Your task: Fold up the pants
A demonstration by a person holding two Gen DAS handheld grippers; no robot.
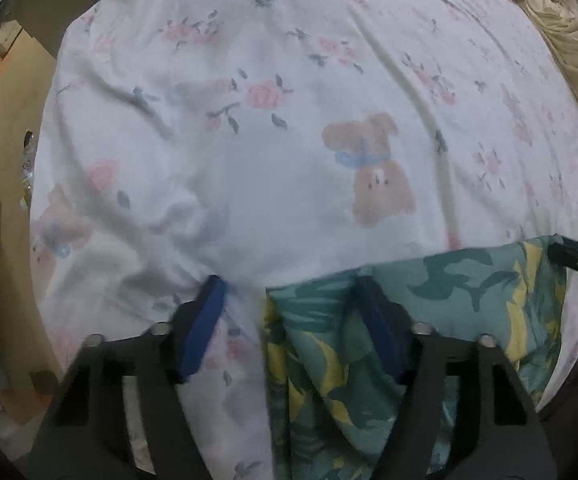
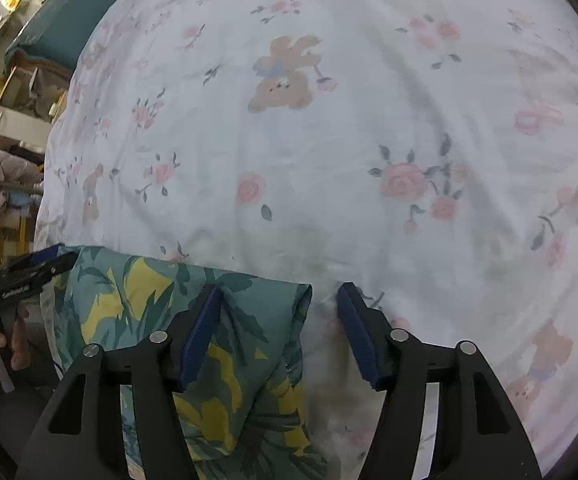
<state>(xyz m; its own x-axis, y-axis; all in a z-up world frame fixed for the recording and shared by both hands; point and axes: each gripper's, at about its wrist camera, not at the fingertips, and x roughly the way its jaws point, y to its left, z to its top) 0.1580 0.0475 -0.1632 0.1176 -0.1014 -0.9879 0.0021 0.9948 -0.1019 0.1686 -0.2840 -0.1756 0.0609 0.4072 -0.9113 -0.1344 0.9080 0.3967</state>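
The pants [image 1: 429,320] are teal with a green and yellow leaf print. They lie along the near edge of the bed, and they also show in the right wrist view [image 2: 209,320]. My left gripper [image 1: 293,292] is open over the pants' left end; its right finger [image 1: 381,324] rests on the fabric, its left finger on the sheet. My right gripper [image 2: 279,300] is open over the pants' right end, with the folded corner between the jaws. Each gripper's tip shows at the edge of the other's view.
A white sheet [image 1: 289,120] with pink roses and teddy bears covers the bed. A crumpled beige blanket [image 1: 561,28] lies at the far right. Furniture and clutter [image 2: 17,92] stand beyond the bed's left edge.
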